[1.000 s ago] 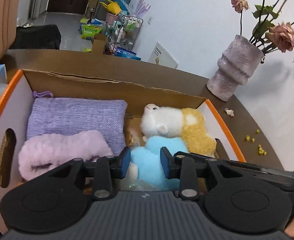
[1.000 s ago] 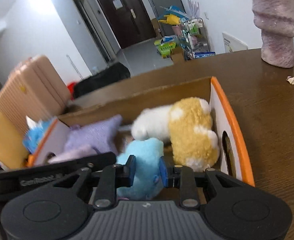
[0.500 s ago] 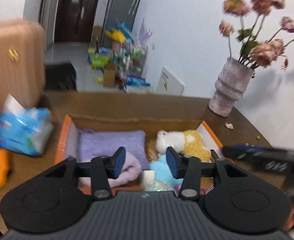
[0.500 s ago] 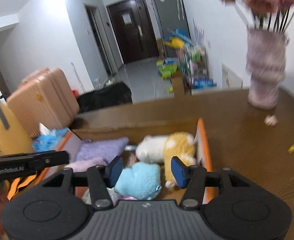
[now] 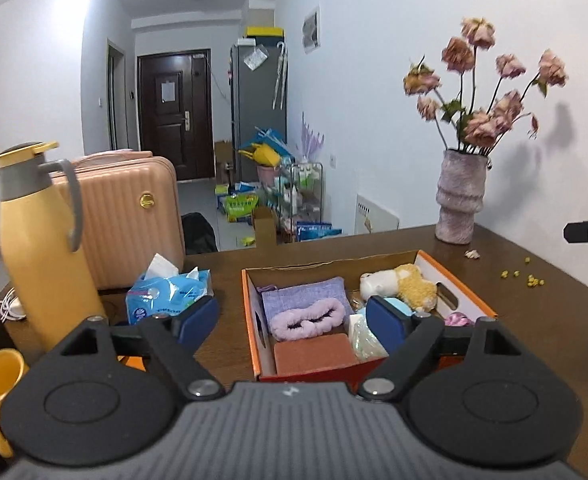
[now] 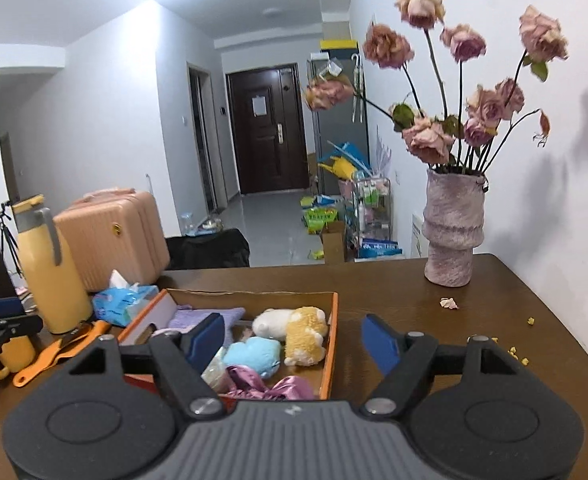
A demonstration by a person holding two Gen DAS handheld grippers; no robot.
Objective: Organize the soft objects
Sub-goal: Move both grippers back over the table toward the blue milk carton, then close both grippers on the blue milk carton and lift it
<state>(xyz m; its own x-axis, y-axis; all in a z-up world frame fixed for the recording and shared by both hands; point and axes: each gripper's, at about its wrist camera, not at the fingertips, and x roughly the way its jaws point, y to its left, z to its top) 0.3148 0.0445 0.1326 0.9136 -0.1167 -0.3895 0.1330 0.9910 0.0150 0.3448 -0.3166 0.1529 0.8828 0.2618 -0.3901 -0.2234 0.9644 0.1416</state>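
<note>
Cardboard box: the orange-rimmed cardboard box [image 5: 456, 280] stands on the brown bench [image 6: 434, 304] and holds all the soft things in sight.
Contents: a purple pouch [image 5: 302, 298], a lilac fluffy headband [image 5: 310, 318], a white-and-yellow plush toy [image 6: 294, 326], a light blue plush [image 6: 253, 356], a brown pad [image 5: 314, 354] and some pink satin fabric [image 6: 269, 388] at the near end.
Left gripper [image 5: 291, 320]: jaws have just been opening; they stand wide with nothing between them, short of the box.
Right gripper [image 6: 294, 340]: likewise spread and empty, clear of the box.
Step in hand: release and withdrawal; the sorting looks all but finished.
Next move: a look round the bench for any soft thing outside the box; none is plainly seen except a blue tissue pack [image 5: 167, 292] beside it.
</note>
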